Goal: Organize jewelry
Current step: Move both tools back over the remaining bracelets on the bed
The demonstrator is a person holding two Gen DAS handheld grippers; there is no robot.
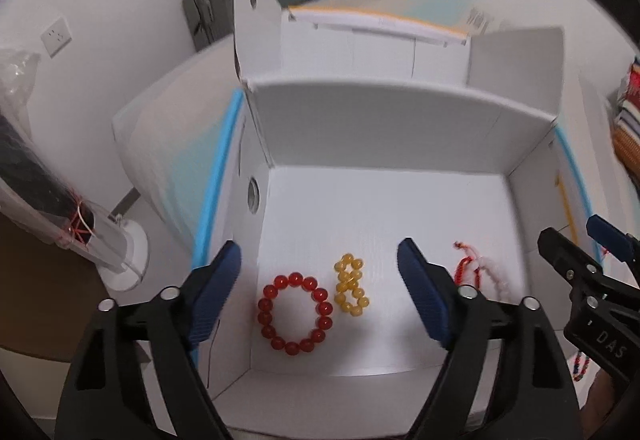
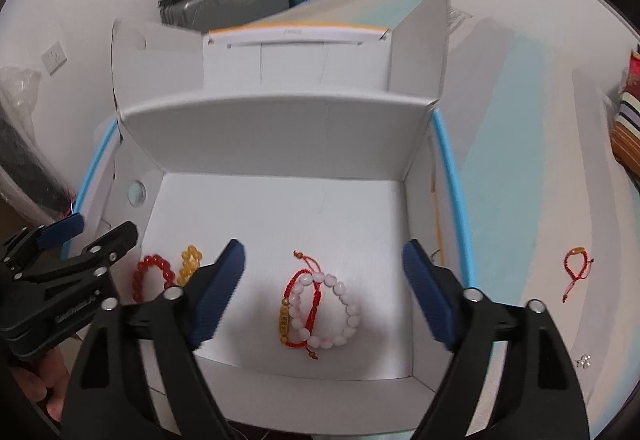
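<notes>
Two wrist cameras look down into an open white cardboard box (image 1: 380,199) with its flaps raised, standing on a white surface (image 2: 520,159) with pale blue bands.

In the left wrist view, the left gripper (image 1: 320,292), black with dark blue ribbed pads, hangs over the near part of the box with its jaws spread wide and nothing between the pads. On the box floor below, framed between the fingers, lie a bracelet of round glossy red beads (image 1: 295,313) and, just beside it to the right, a bracelet of smaller amber-yellow beads (image 1: 352,284) twisted into a figure of eight. The two look very close; contact cannot be judged.

In the right wrist view, the right gripper (image 2: 324,292), of the same make, also stands wide open and empty above the box. Under it on the box floor lie a bracelet of pale pink round beads (image 2: 332,310) and a red braided cord bracelet with a gold barrel charm (image 2: 290,312), overlapping each other.

Outside the box, to the right on the surface, lies another thin red cord bracelet with a small gold bead (image 2: 574,272), well apart from the rest. A small silvery item (image 2: 584,361) sits nearer the camera; what it is cannot be told.
</notes>
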